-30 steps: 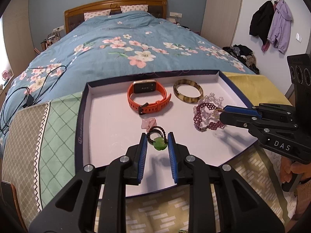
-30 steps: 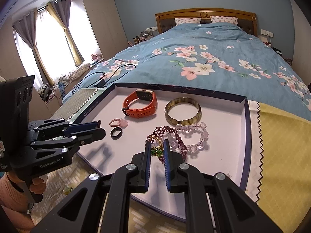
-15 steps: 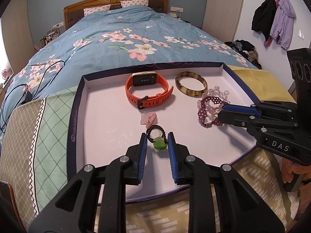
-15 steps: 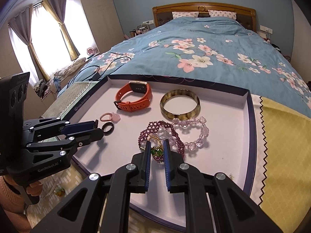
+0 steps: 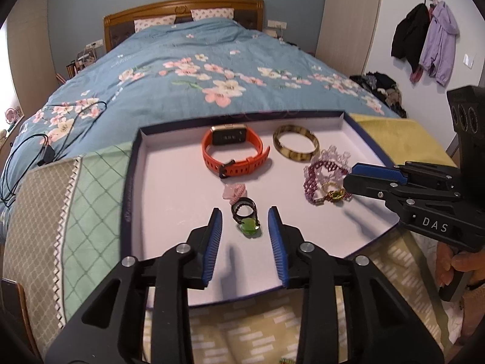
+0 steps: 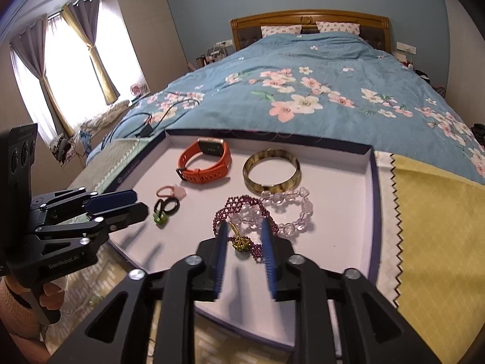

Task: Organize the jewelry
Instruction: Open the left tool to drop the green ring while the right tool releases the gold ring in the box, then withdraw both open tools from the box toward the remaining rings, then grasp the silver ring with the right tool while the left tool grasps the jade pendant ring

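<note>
Both grippers letting go over the tray, a ring lying between each pair of pads.

The white tray [image 5: 169, 182] sits at the foot of the bed, holding the orange watch [image 5: 235, 153] and brown bangle [image 5: 295, 144] at the far side. Left gripper [image 5: 245, 227]: jaws opening, pads clear of the green-stone ring [image 5: 247, 220], which lies flat dead ahead, stone nearest the camera. Right gripper [image 6: 244, 235]: jaws opening too, the gold ring [image 6: 241, 241] loose between them on the purple bead bracelet [image 6: 242, 215]. Each hand is nearest its own ring, I'd say.
</note>
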Motion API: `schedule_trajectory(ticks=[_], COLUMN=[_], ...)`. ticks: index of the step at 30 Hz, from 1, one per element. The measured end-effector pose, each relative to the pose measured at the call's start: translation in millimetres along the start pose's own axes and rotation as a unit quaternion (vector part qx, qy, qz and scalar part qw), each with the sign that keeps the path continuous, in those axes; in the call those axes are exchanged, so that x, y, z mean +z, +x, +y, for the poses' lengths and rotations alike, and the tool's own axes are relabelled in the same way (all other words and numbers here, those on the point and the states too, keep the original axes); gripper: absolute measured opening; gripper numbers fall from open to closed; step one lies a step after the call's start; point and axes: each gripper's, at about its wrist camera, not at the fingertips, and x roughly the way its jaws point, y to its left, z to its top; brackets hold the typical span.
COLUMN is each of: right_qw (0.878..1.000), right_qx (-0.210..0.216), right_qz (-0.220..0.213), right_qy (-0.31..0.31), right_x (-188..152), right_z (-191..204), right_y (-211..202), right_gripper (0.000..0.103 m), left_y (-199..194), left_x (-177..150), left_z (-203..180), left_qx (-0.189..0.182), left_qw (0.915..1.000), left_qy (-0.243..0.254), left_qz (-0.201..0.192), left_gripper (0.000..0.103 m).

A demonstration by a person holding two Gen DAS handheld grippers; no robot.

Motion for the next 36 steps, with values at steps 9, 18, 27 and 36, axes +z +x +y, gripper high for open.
schedule_trajectory(ticks=[9,18,27,36], right_qw=[0.999,0.998,0.997,0.996], right_qx=[0.015,0.037,0.048,0.045], right_qz=[-0.04,0.005,0.041,0.054], right_qy=[-0.015,-0.046,-0.048,-0.048], right_x=[-13,-54,-84,-86], right_z=[13,44,60,66], right_y=[-49,-53,-46,-38], right_gripper=[0.037,0.04,0.039,0.03], left_y=[-66,-96,-90,-84], left_x=[-19,-66,-102,-106], left_z=[13,15,-4,-10], left_qx=[-0.006,-0.024,-0.035,-0.038], left_qw=[0.998,0.9982,0.9988,0.9989], left_qy=[0.004,-0.002,0.024,0.027], left_qz=[-0.063,-0.055,-0.022,0.0], left_gripper=[0.046,0.046,0.048,0.048])
